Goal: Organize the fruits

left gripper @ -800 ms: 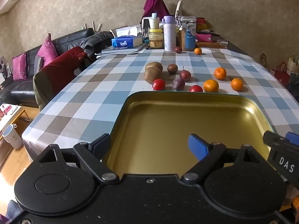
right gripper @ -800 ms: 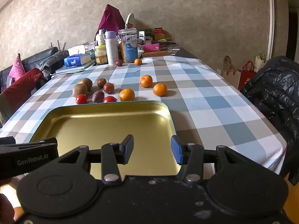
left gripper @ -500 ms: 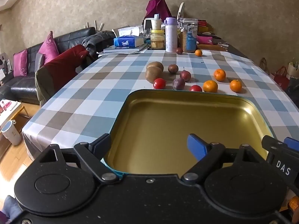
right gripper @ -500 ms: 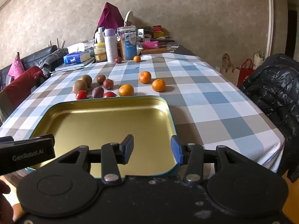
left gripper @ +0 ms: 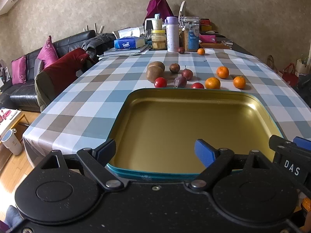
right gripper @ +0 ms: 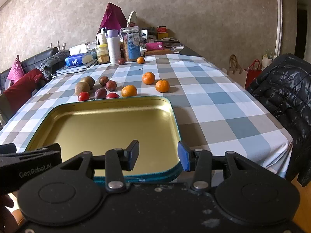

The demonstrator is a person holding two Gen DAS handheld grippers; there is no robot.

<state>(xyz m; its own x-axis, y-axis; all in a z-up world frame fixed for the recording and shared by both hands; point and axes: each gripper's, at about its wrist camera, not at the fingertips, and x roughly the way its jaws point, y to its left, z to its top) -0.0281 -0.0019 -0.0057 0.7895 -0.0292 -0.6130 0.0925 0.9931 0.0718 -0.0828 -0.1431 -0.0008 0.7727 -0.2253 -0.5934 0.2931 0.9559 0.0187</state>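
An empty gold tin tray (left gripper: 258,104) with a teal rim lies at the near end of the checked table; it also shows in the right wrist view (right gripper: 175,114). Beyond it lie two kiwis (left gripper: 154,73), red tomatoes (left gripper: 160,82), dark passion fruits (left gripper: 180,81) and three oranges (left gripper: 212,83) (right gripper: 129,90). Another orange (left gripper: 201,51) and dark fruit (left gripper: 181,50) lie farther back. My left gripper (left gripper: 155,151) is open and empty over the tray's near left edge. My right gripper (right gripper: 158,154) is open and empty over the tray's near right corner.
Bottles, jars, a tissue box (left gripper: 129,42) and books crowd the table's far end. A sofa with cushions (left gripper: 46,52) stands to the left. A chair with a black jacket (right gripper: 285,89) stands to the right, with bags on the floor behind it.
Both grippers have drawn back and risen a little, so the tray's near rim now shows. Both stay open and empty. The fruits have not moved.
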